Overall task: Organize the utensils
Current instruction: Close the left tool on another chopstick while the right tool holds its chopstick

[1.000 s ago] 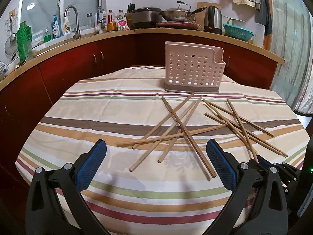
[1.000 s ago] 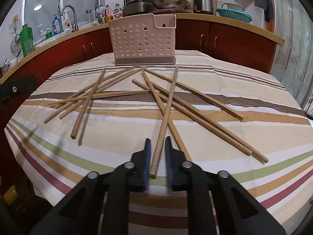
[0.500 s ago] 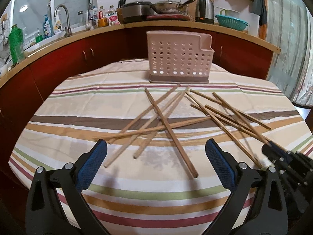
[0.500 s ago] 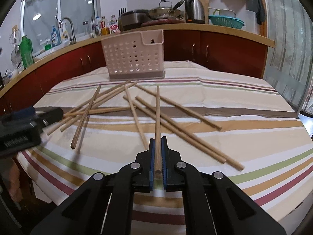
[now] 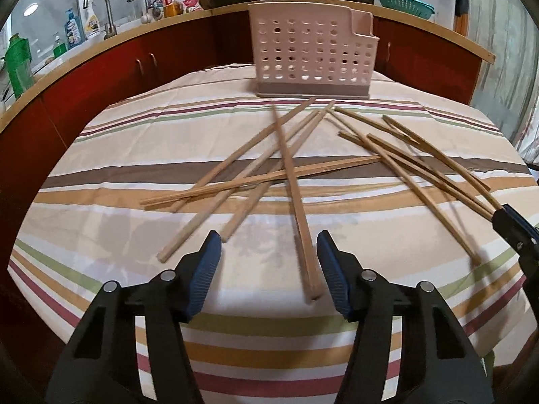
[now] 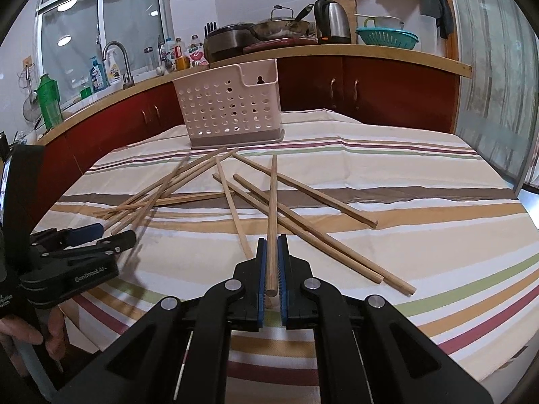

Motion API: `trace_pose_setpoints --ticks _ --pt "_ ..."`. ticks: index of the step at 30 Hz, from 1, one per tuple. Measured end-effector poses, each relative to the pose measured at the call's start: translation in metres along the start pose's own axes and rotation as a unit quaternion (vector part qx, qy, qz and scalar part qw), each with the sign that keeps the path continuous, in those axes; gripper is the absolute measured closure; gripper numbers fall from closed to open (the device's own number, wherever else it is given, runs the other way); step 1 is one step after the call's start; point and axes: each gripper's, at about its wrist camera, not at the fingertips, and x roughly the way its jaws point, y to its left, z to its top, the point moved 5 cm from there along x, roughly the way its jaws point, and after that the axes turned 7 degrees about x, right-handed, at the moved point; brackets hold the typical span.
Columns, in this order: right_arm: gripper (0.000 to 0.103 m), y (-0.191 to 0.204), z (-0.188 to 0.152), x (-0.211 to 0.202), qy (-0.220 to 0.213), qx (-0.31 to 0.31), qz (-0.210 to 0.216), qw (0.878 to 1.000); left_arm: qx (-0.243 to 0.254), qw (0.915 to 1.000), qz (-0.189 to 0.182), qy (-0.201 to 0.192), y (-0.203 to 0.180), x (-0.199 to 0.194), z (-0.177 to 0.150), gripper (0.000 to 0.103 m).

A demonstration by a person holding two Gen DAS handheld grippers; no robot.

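Several wooden chopsticks (image 5: 289,165) lie scattered and crossed on the striped tablecloth (image 5: 101,202). A pink perforated utensil holder (image 5: 311,55) stands upright at the far side; it also shows in the right wrist view (image 6: 232,107). My right gripper (image 6: 272,249) is shut on one chopstick (image 6: 272,208) and holds it lifted above the pile, pointing at the holder. My left gripper (image 5: 269,245) is open, low over the near end of a long chopstick (image 5: 299,219), which lies between its fingers. In the right wrist view the left gripper (image 6: 101,235) sits at the left.
A curved red cabinet counter (image 5: 134,64) rings the table, with a sink tap (image 5: 101,10), bottles, pots and a kettle (image 6: 331,22) on it. The table's near edge drops off just below both grippers.
My right gripper has closed on a chopstick and lifted it off the table. My left gripper has moved forward to the pile and its jaws have narrowed around a chopstick's end.
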Motion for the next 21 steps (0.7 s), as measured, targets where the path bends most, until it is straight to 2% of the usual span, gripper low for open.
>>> trace_pose_setpoints --ticks 6,7,9,14,16,19,21 --pt "0.096 0.0035 -0.0010 0.0006 0.001 -0.005 0.000 1.000 -0.001 1.0000 -0.008 -0.002 0.0058 0.0008 -0.0025 0.046" --pt "0.096 0.0040 -0.0008 0.0009 0.001 -0.005 -0.001 1.000 0.001 0.9999 -0.011 -0.002 0.0061 0.0013 -0.0031 0.047" --pt "0.096 0.0041 -0.0011 0.0010 0.001 -0.005 -0.001 1.000 0.002 0.9995 -0.031 0.000 0.0043 0.0030 -0.0044 0.055" --pt "0.096 0.0049 -0.0013 0.0018 0.002 -0.007 -0.002 1.000 0.003 0.9994 -0.035 0.004 0.0041 0.0050 -0.0063 0.057" --pt "0.096 0.0049 -0.0016 0.0014 0.001 -0.008 -0.002 1.000 0.005 0.9992 -0.039 -0.002 0.0035 0.0034 -0.0052 0.064" --pt "0.096 0.0046 -0.0015 0.0013 0.001 -0.008 -0.002 1.000 0.011 0.9993 -0.034 -0.011 0.0031 0.0009 -0.0040 0.067" --pt "0.096 0.0048 -0.0014 0.0012 0.001 -0.008 -0.002 1.000 0.013 0.9988 -0.044 -0.015 0.0028 -0.0003 -0.0037 0.080"
